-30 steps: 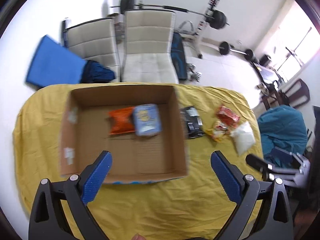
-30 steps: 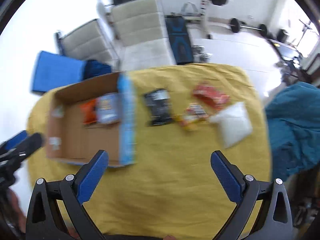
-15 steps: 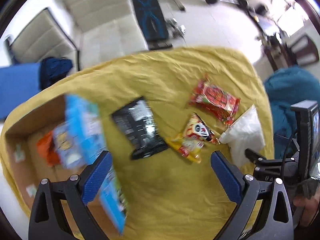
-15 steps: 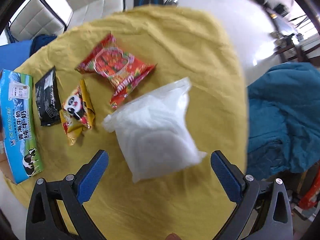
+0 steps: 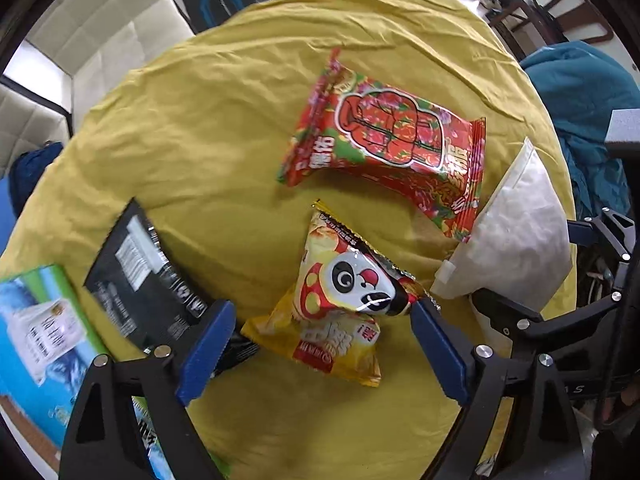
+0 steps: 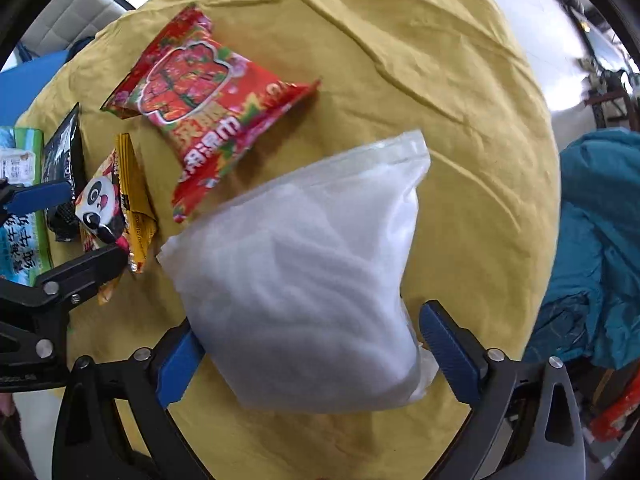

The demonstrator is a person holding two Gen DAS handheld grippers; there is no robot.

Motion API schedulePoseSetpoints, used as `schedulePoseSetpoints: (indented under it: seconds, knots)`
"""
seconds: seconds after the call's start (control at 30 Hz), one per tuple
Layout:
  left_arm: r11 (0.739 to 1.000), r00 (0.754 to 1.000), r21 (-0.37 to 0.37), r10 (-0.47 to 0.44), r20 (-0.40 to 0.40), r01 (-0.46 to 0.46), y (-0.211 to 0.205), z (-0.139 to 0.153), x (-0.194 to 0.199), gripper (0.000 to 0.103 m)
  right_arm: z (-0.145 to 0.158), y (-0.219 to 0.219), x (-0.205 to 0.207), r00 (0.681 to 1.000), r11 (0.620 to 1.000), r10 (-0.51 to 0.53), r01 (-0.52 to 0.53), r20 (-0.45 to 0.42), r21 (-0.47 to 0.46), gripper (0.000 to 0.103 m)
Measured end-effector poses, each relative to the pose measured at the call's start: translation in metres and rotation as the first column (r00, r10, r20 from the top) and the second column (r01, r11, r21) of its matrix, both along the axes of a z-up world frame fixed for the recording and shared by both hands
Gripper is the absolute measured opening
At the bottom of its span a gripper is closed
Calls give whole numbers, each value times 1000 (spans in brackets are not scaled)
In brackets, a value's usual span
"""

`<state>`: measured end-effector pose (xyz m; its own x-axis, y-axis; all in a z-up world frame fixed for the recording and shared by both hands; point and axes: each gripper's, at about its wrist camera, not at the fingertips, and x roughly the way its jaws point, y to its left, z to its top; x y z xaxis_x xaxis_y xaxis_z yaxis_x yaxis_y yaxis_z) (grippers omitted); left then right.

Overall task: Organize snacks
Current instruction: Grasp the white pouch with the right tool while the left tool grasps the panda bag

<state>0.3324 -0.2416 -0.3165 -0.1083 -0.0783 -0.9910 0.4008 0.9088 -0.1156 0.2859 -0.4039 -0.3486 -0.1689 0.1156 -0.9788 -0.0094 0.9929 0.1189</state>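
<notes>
A surface under a wrinkled yellow cloth (image 5: 192, 136) carries the snacks. On the cloth lie a red packet (image 5: 392, 148), a yellow panda packet (image 5: 340, 300) just below it, a black packet (image 5: 140, 276) to the left and a white bag (image 6: 312, 300) whose top edge touches the red packet. A blue-green carton (image 5: 36, 340) sits at the left edge beside the black packet.

Yellow cloth-covered table (image 5: 208, 128), cream padded chairs (image 5: 100, 36), pale tiled floor (image 6: 560, 52), teal beanbag (image 6: 600, 240)

Both wrist views look down close; both show the red packet (image 5: 384, 152) (image 6: 204, 100)
</notes>
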Motion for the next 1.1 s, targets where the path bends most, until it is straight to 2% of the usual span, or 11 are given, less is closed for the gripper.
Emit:
schedulePoseSetpoints:
  seconds: [0.13, 0.27, 0.43, 0.47, 0.53, 0.63, 0.77, 0.9, 1.1]
  knots:
    - [1000, 999, -27, -14, -32, 13, -5, -8, 4, 73, -2, -10, -2, 1000, 1000, -5, 6, -5, 23, 92]
    - [998, 997, -57, -17, -77, 12, -8, -10, 6, 72, 3, -11, -4, 999, 1000, 22, -22, -24, -9, 90]
    - [997, 994, -40, -72, -80, 69, -15, -16, -10, 71, -1, -24, -16, 999, 1000, 22, -22, -33, -5, 90]
    - [997, 994, -23, -74, -79, 73, -16, -20, -10, 63, -2, -26, -16, 999, 1000, 14, -14, -34, -4, 90]
    - [999, 995, -24, -45, -85, 43, -19, -27, -10, 52, -5, -34, -17, 1000, 1000, 10, -10, -30, -12, 90]
    - [998, 994, -43, 35, -102, -40, -13, -33, -7, 48, -7, -36, -19, 1000, 1000, -8, 7, -24, -22, 88]
    - [992, 990, -45, 115, -87, -119, -8, -31, -12, 48, -10, -21, -19, 998, 997, -67, 67, -11, -40, 83]
    - [975, 973, 8, 222, -64, -222, 3, -30, -26, 48, -4, -29, -30, 987, 987, -158, 158, 13, -40, 79]
    - [969, 969, 15, 248, 1, -248, 5, -22, -56, 47, 7, -45, -46, 967, 968, -251, 251, 42, 1, 74]
